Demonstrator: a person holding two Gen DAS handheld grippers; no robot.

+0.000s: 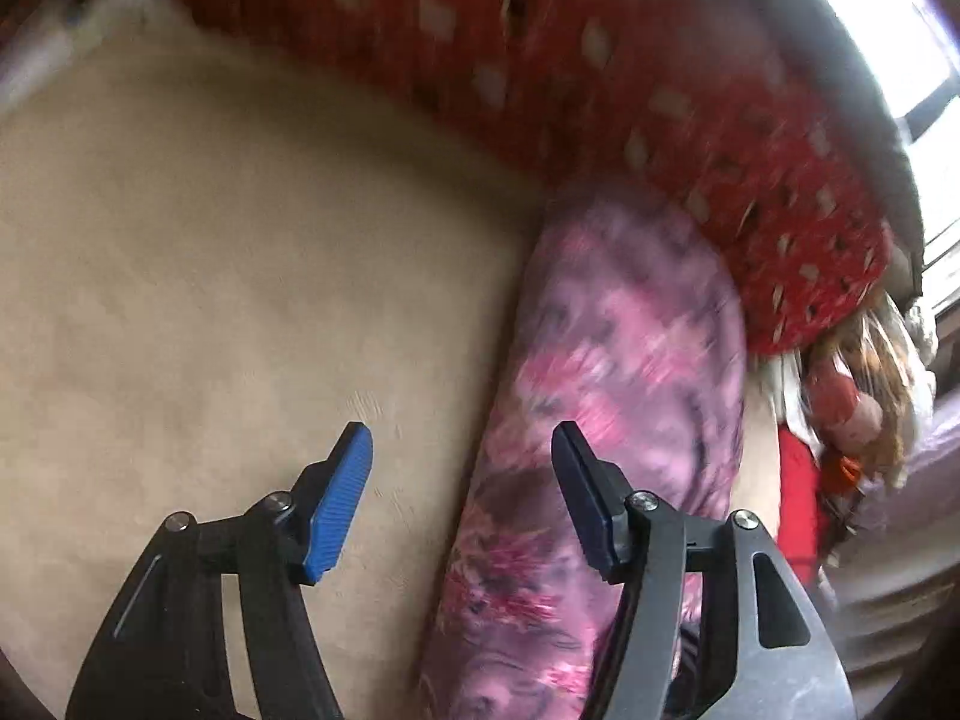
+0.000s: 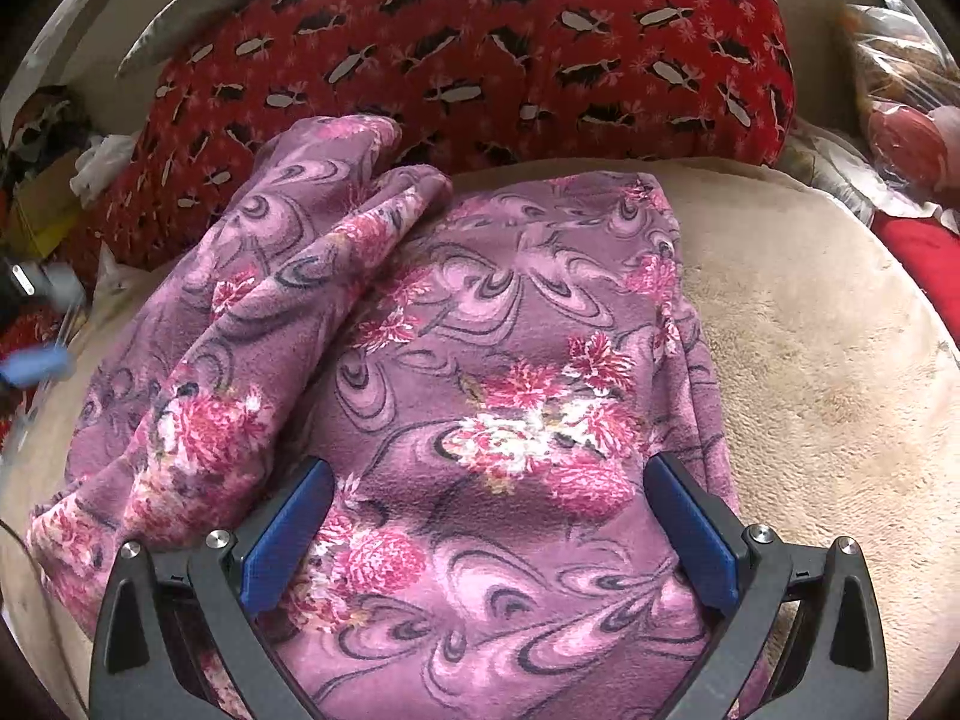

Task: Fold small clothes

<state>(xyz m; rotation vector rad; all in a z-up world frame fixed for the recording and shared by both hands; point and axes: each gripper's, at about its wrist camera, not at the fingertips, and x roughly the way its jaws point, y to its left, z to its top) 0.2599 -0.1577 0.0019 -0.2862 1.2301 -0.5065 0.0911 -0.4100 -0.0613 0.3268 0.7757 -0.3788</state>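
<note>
Both grippers tip steeply down toward a beige plush surface [image 2: 828, 360] where the purple floral garment [image 2: 480, 360] lies spread, one part of it bunched up and folded over on its left side. Behind it rests a big red patterned cushion [image 2: 480, 48].

The right gripper [image 2: 489, 516] sits low over the near end of the garment, pointing forward and down. Its jaws stand wide apart, the blue pads [image 2: 288, 534] straddling the fleece on either side without pinching it; the cloth passes between and under them, and the tips look to rest on or just above the fabric.

The left gripper [image 1: 462, 480] hangs off to the side, also angled down, over the edge where the garment [image 1: 600, 390] meets the bare beige surface [image 1: 210, 240]. Its jaws are parted with nothing between them: the left blue pad [image 1: 336, 510] is over the plush, the other finger over the purple cloth. That view is smeared with blur. The red cushion [image 1: 600, 90] curves across the top, with a heap of mixed clutter [image 1: 852, 396] at the far right
</note>
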